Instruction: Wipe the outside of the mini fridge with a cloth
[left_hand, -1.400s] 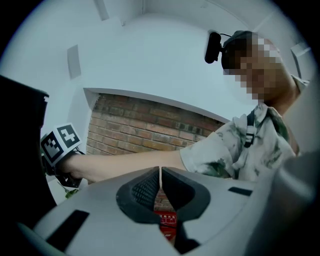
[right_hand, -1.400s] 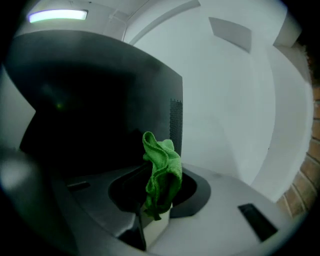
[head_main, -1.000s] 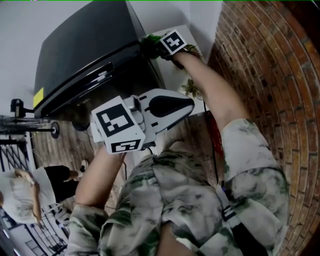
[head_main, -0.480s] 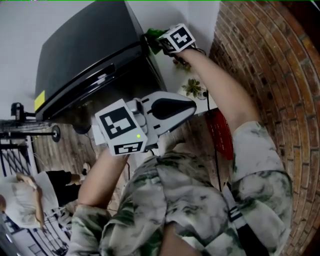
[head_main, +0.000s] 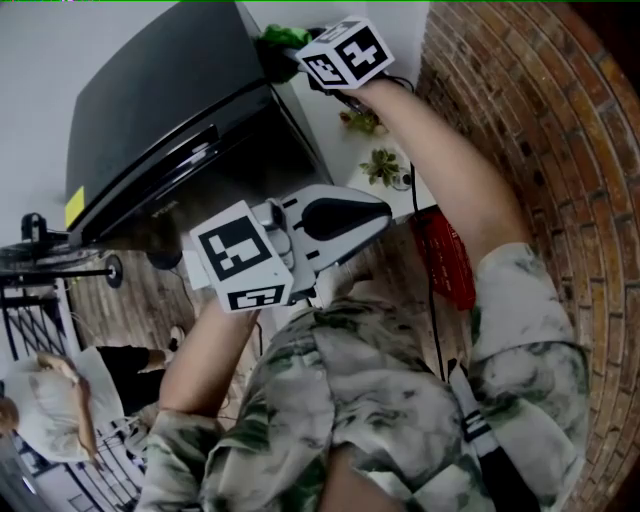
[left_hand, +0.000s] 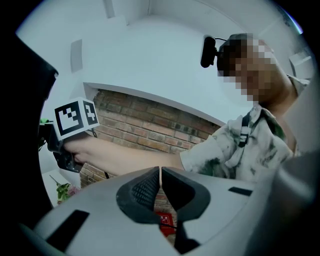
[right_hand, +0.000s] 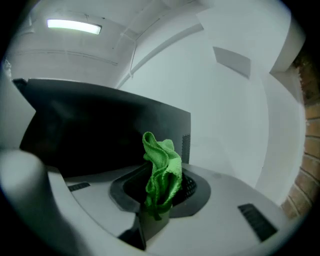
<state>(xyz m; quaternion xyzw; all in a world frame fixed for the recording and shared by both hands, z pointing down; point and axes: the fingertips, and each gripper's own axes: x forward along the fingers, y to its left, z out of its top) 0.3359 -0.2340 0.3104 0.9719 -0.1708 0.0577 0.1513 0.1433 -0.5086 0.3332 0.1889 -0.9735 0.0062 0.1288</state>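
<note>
The black mini fridge fills the upper left of the head view, and its dark side shows in the right gripper view. My right gripper is at the fridge's far right top corner, shut on a bunched green cloth. In the right gripper view the cloth stands up between the jaws of that gripper. My left gripper hangs in front of the fridge, away from it. Its jaws are shut with nothing between them.
A brick wall runs along the right. Between it and the fridge a white ledge carries small plants. A red object lies below. Another person and a metal rack are at the lower left.
My right gripper has carried the green cloth along the fridge's right edge toward its far corner. The left gripper has hardly moved.
</note>
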